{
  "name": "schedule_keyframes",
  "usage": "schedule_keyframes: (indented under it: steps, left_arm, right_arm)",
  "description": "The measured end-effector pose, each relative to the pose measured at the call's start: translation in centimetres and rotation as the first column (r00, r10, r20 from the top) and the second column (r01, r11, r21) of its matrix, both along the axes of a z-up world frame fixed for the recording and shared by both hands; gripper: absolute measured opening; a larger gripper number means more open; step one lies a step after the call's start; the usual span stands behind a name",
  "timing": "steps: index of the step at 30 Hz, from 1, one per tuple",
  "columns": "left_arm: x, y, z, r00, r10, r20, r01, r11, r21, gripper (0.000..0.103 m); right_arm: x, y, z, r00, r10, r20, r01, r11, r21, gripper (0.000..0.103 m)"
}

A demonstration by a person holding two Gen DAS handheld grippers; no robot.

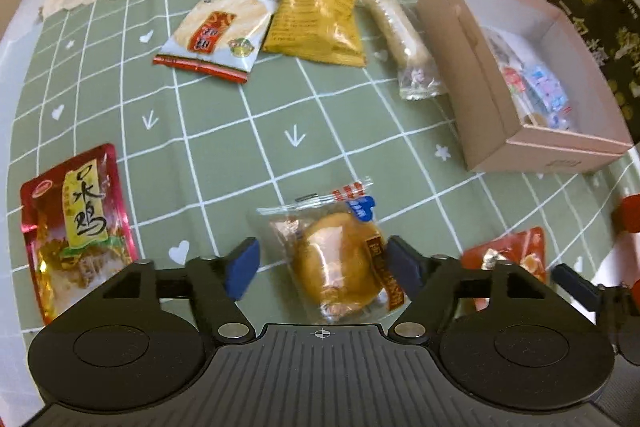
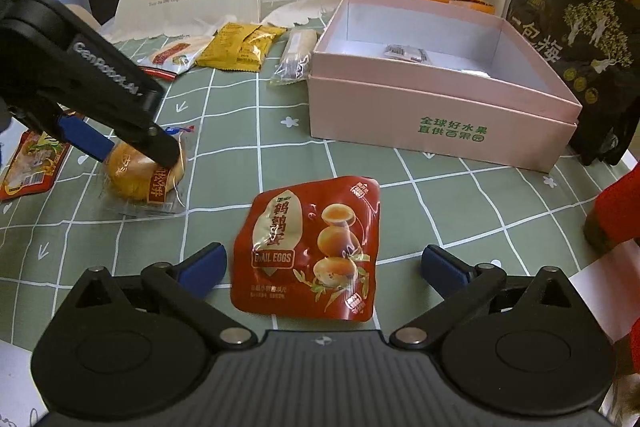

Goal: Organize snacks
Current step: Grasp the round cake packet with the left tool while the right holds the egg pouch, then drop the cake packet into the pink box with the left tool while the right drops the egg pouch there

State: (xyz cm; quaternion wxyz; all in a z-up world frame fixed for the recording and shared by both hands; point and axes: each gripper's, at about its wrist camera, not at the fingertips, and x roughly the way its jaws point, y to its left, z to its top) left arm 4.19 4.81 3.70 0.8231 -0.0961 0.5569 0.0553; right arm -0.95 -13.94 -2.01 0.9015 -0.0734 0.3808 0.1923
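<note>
A wrapped bun (image 1: 340, 259) is being straddled by the wide-spread left gripper (image 1: 322, 267), while the quail egg pouch (image 2: 308, 247) is being flanked by the equally wide right gripper (image 2: 322, 267).

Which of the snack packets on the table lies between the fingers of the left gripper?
The clear-wrapped round golden pastry. The left gripper brackets only this one; the quail egg pouch lies before the right gripper.

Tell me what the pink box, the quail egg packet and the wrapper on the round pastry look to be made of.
Pink box: looks like matte paperboard, with flat stiff walls, crisp folded edges and no shine. Quail egg packet: glossy plastic or foil-laminate pouch, judging by its bright highlights and crimped sealed edges. Pastry wrapper: thin clear plastic film; the golden pastry shows through it, and it crinkles and glints.
</note>
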Motion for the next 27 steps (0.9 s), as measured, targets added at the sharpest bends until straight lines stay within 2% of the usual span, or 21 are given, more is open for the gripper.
schedule_keyframes:
  steps: [2,4,9,13,15,19,24,27]
  left_arm:
    - [0.0,0.0,-0.5,1.0,0.0,-0.015,0.0,1.0,-0.017,0.079]
    - [0.1,-0.5,-0.5,0.999,-0.031,-0.019,0.031,1.0,0.003,0.078]
    - [0.5,-1.4,-0.5,0.997,-0.08,-0.009,0.081,0.997,0.02,0.07]
    - [-0.3,-0.8,-0.3,0.997,-0.082,0.012,0.083,0.995,-0.061,0.061]
    - [-1.1,-0.4,-0.3,0.997,-0.079,0.019,0.081,0.991,-0.103,0.061]
    - [-3.1,0.2,0.0,0.997,-0.074,0.023,0.076,0.989,-0.127,0.061]
    - [-5.4,0.9,0.1,0.999,-0.048,0.022,0.051,0.986,-0.156,0.061]
    - [-6.5,0.8,0.2,0.999,-0.045,0.019,0.047,0.984,-0.169,0.061]
  right_arm:
    - [-0.1,-0.1,-0.1,1.0,-0.001,0.006,0.001,1.0,0.003,0.103]
    - [-0.2,-0.1,-0.1,1.0,-0.001,0.013,0.001,1.0,0.006,0.103]
    - [-0.2,-0.2,0.0,1.0,0.009,0.001,-0.009,1.0,0.001,0.103]
    - [-0.1,-0.1,0.3,0.998,0.057,-0.041,-0.057,0.998,-0.017,0.103]
    - [0.3,0.1,0.7,0.994,0.075,-0.084,-0.078,0.996,-0.033,0.103]
    - [1.6,0.7,1.2,0.983,0.083,-0.165,-0.093,0.994,-0.056,0.103]
    - [3.0,1.6,1.3,0.979,0.049,-0.2,-0.065,0.995,-0.075,0.103]
    - [3.4,1.7,1.7,0.98,0.049,-0.192,-0.065,0.995,-0.08,0.093]
